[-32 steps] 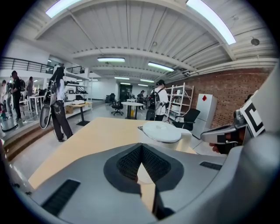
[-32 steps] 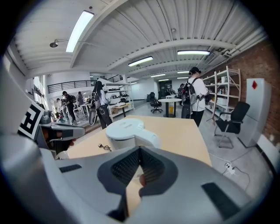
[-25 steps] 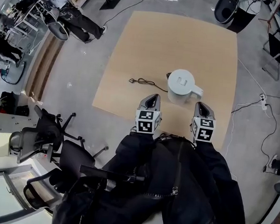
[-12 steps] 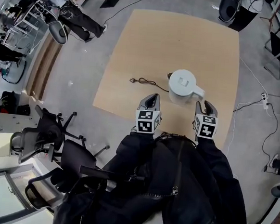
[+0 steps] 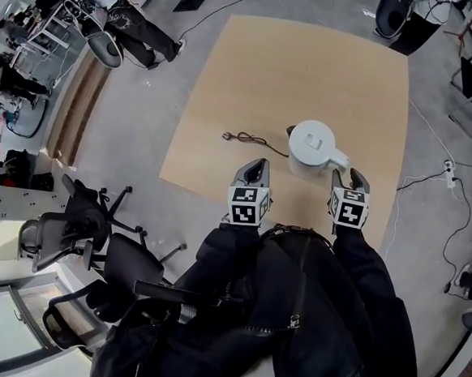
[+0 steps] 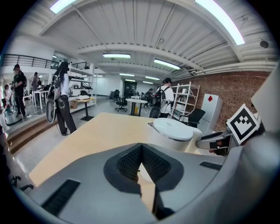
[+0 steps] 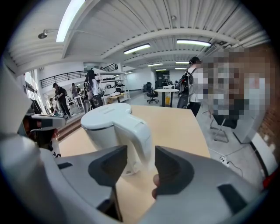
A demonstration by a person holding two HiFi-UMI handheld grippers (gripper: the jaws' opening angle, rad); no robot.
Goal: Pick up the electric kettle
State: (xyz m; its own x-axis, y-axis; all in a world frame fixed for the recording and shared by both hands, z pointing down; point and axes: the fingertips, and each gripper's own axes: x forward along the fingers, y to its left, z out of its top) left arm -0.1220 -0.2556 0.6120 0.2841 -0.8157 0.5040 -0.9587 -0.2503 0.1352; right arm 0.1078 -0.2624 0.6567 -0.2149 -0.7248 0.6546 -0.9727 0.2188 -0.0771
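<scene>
A white electric kettle (image 5: 311,143) stands upright on a pale wooden counter (image 5: 294,66), on the right side of its near half, lid on and handle (image 5: 337,161) turned toward the person holding the tools; a thin dark power cord (image 5: 248,138) lies loose on the wood to the kettle's left, one end running up to its base. The right hand-held gripper (image 5: 350,178) is level with the handle and just beside it; its jaws have just been opening and are spread wide; in the right gripper view the handle (image 7: 139,133) shows in the gap of the right hand-held gripper (image 7: 140,165), both pads clear of it, the kettle body (image 7: 103,131) just beyond. The left hand-held gripper (image 5: 255,167) hangs over the counter's near edge, left of the kettle and apart from it; its jaws are pressed together with nothing between them, as the left gripper view shows (image 6: 141,152), the kettle (image 6: 174,132) ahead and to the right. Black office chairs (image 5: 94,237) stand on the grey floor (image 5: 136,119) at lower left.
</scene>
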